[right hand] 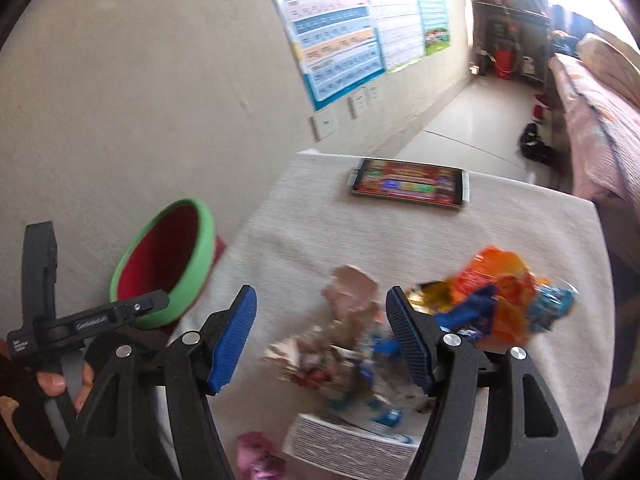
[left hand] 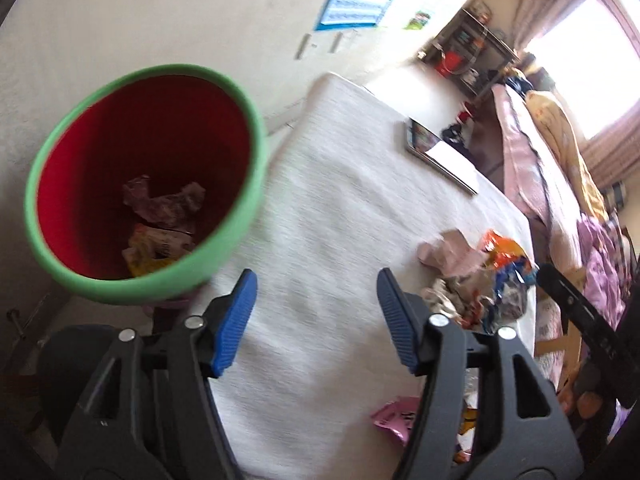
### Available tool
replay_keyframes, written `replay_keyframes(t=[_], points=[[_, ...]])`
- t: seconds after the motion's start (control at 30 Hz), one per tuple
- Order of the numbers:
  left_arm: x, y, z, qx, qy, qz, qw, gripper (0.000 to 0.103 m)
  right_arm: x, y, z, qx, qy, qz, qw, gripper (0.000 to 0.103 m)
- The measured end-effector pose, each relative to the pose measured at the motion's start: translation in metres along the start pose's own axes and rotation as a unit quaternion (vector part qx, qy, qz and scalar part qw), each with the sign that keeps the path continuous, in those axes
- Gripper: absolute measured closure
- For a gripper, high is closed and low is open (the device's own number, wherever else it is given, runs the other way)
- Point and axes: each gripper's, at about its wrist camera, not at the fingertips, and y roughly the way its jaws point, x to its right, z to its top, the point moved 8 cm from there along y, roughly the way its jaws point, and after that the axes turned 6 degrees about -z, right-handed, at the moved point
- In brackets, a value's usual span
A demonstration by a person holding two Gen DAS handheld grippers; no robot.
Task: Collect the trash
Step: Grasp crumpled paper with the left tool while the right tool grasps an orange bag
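Left tongs pointing steeply down over the white table, jaws standing apart, blue pads gripping nothing, just bare cloth between them. Right tongs tilting down the same way, also spread wide and empty, hovering right over the trash pile, nothing pinched. Fingers of a hand wrapping the other tool's black handle, peeking in at the lower left of the right wrist view.

Trash sitting as a crumpled heap near the table's right side: orange and blue wrappers, a pinkish scrap, whitish crinkled bits, all a bit blurry. Pink wrapper lying at the near edge, just beside a white box. Red bin with a green rim standing just off the table's left edge, already holding a few crumpled wrappers. Phone lying lit up at the far end.
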Motion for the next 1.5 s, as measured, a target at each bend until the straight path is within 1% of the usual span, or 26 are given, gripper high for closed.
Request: replay_keyframes(t=[0.03, 0.1, 0.17, 0.27, 0.37, 0.4, 0.43, 0.47, 0.53, 0.6, 0.77, 0.97, 1.13, 1.27, 1.5], points=[[0.017, 0.008, -0.007, -0.014, 0.017, -0.012, 0.9997, 0.036, 0.018, 0.000, -0.003, -0.002, 0.021, -0.014, 1.000, 0.038], [0.050, 0.024, -0.018, -0.037, 0.056, -0.026, 0.9974, 0.030, 0.049, 0.001, -0.010, -0.009, 0.058, -0.034, 0.998, 0.038], [0.076, 0.039, -0.026, -0.055, 0.086, -0.032, 0.9943, 0.030, 0.070, -0.001, -0.013, -0.008, 0.080, -0.043, 0.996, 0.038], [0.101, 0.062, -0.036, -0.079, 0.111, -0.037, 0.9900, 0.029, 0.083, -0.003, -0.016, -0.006, 0.098, -0.041, 0.994, 0.038], [0.107, 0.089, -0.041, -0.107, 0.113, -0.027, 0.9874, 0.029, 0.082, -0.003, -0.019, -0.010, 0.110, -0.027, 0.994, 0.038], [0.105, 0.096, -0.043, -0.117, 0.106, -0.027, 0.9870, 0.037, 0.080, -0.003, -0.020, -0.011, 0.110, -0.022, 0.994, 0.038], [0.104, 0.101, -0.045, -0.125, 0.097, -0.026, 0.9871, 0.052, 0.076, -0.002, -0.021, -0.012, 0.109, -0.019, 0.994, 0.038], [0.102, 0.101, -0.046, -0.125, 0.090, -0.026, 0.9877, 0.053, 0.074, -0.001, -0.022, -0.013, 0.108, -0.015, 0.994, 0.038], [0.100, 0.096, -0.046, -0.123, 0.084, -0.036, 0.9882, 0.061, 0.071, 0.001, -0.025, -0.017, 0.109, -0.009, 0.994, 0.038], [0.095, 0.087, -0.046, -0.117, 0.086, -0.038, 0.9886, 0.064, 0.069, 0.005, -0.028, -0.023, 0.110, -0.005, 0.994, 0.038], [0.068, 0.059, -0.047, -0.090, 0.069, -0.019, 0.9934, 0.065, 0.061, 0.012, -0.032, -0.035, 0.107, 0.005, 0.994, 0.038], [0.035, 0.041, -0.052, -0.072, 0.071, 0.025, 0.9946, 0.065, 0.056, 0.017, -0.034, -0.043, 0.098, 0.000, 0.994, 0.038], [0.026, 0.037, -0.054, -0.066, 0.060, 0.027, 0.9957, 0.061, 0.053, 0.017, -0.031, -0.044, 0.088, -0.009, 0.995, 0.038], [0.029, 0.035, -0.051, -0.058, 0.066, 0.028, 0.9958, 0.058, 0.052, 0.017, -0.030, -0.044, 0.084, -0.014, 0.995, 0.038], [0.028, 0.039, -0.049, -0.055, 0.055, 0.026, 0.9966, 0.046, 0.053, 0.017, -0.029, -0.042, 0.083, -0.015, 0.996, 0.038]])
